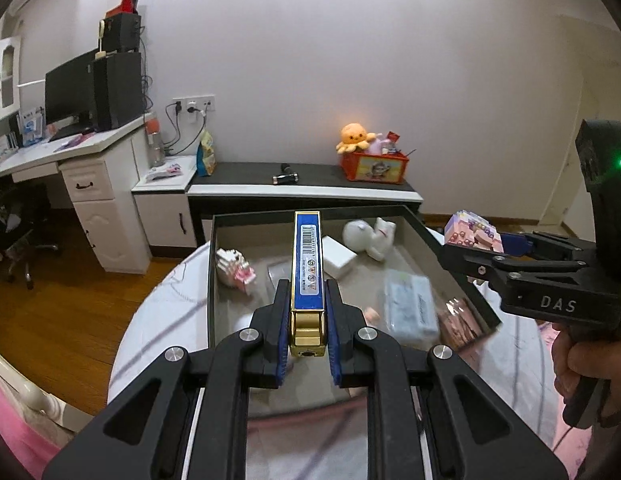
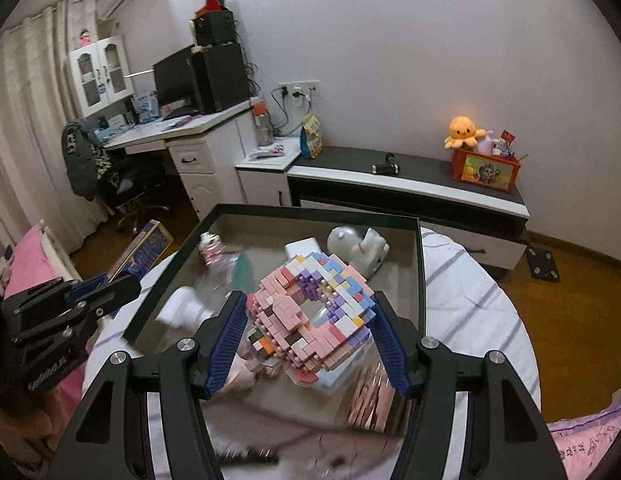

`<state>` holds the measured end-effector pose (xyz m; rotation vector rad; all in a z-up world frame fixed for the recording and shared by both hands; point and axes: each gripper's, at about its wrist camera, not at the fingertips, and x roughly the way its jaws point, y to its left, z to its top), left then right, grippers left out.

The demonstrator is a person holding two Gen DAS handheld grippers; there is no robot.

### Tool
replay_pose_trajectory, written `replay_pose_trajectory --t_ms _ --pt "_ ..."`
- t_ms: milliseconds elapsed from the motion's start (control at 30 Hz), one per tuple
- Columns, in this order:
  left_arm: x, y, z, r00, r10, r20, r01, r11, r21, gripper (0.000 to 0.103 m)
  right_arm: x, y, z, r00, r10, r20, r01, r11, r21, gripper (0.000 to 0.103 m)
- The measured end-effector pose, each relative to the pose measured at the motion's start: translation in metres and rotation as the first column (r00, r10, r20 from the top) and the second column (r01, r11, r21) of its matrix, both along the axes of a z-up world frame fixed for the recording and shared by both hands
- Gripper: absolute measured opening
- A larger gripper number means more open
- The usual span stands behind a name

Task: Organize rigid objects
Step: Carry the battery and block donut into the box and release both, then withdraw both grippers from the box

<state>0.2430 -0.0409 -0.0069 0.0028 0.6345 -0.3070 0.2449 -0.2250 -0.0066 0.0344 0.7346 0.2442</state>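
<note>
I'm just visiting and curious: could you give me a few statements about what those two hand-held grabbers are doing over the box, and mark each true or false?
1. The left gripper is clamped on a slim blue and gold box. True.
2. The right gripper is empty. False: it holds a pink and pastel brick model between its blue pads.
3. A white figurine lies inside the dark-rimmed tray. True.
4. The orange plush octopus sits inside the tray. False: it sits on a red bin on the low cabinet by the wall.
5. The tray is empty. False: it holds several items, including a pale blue packet.
</note>
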Motion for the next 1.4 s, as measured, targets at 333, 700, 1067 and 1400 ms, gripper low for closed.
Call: replay_pose_trajectory --t_ms 333,700,1067,1400 --pt "0.040 -0.017 -0.015 0.999 0.032 -0.044 -0.031 0.999 0.040 0.016 0.037 0.001 -0.026 0.998 -0.018 -0.064 0.020 0.999 0.027 0.064" --pt "0.015 -0.010 0.003 0.992 0.110 0.065 -0.115 0.991 0.072 0.103 0.018 -0.013 -0.025 0.996 -0.070 -0.055 0.074 0.994 0.084 0.090" --pt "-0.041 -0.008 0.017 0.990 0.092 0.105 -0.100 0.992 0.075 0.103 -0.050 -0.018 -0.008 0.996 -0.082 0.038 0.077 0.989 0.124 0.103" --pt "-0.108 -0.006 0.020 0.993 0.071 0.097 -0.072 0.997 0.010 0.103 -0.135 -0.037 0.001 0.980 -0.155 0.121 0.131 0.974 0.185 0.103"
